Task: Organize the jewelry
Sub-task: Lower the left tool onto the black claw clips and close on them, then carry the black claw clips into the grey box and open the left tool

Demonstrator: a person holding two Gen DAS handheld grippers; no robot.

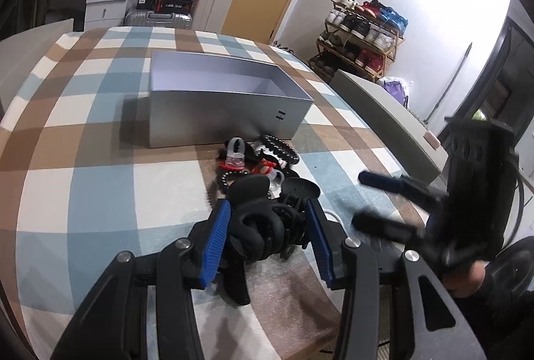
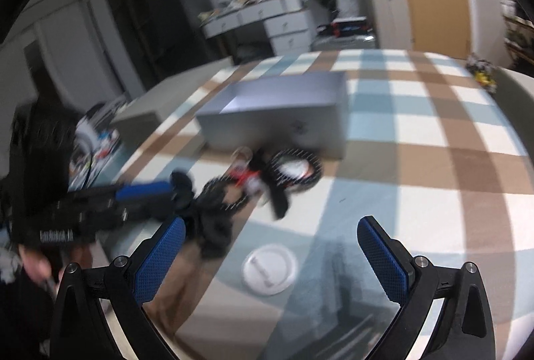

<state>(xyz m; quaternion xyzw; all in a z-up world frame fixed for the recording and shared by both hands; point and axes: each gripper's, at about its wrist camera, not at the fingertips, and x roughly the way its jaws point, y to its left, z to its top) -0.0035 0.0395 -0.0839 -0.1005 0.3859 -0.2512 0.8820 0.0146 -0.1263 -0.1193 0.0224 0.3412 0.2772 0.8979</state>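
Observation:
My left gripper [image 1: 267, 209] is shut on a large black hair claw clip [image 1: 263, 223], its blue pads pressed on both sides. Just beyond lies a pile of jewelry [image 1: 260, 159]: black bead bracelets, clear clips, red bits. Behind the pile stands an open silver box [image 1: 220, 99], nothing visible inside. My right gripper [image 2: 270, 226] is open and holds nothing, hovering above the checked tablecloth; it shows blurred at the right of the left wrist view [image 1: 377, 196]. The right wrist view shows the pile [image 2: 283, 169], the box [image 2: 277, 116] and the left gripper [image 2: 147, 193] with the clip.
A white round disc [image 2: 269, 268] lies on the cloth under my right gripper. The checked tablecloth [image 1: 83, 143] covers the table. A grey bench [image 1: 383, 113] stands beside the table's right edge, a shoe rack [image 1: 363, 36] beyond it.

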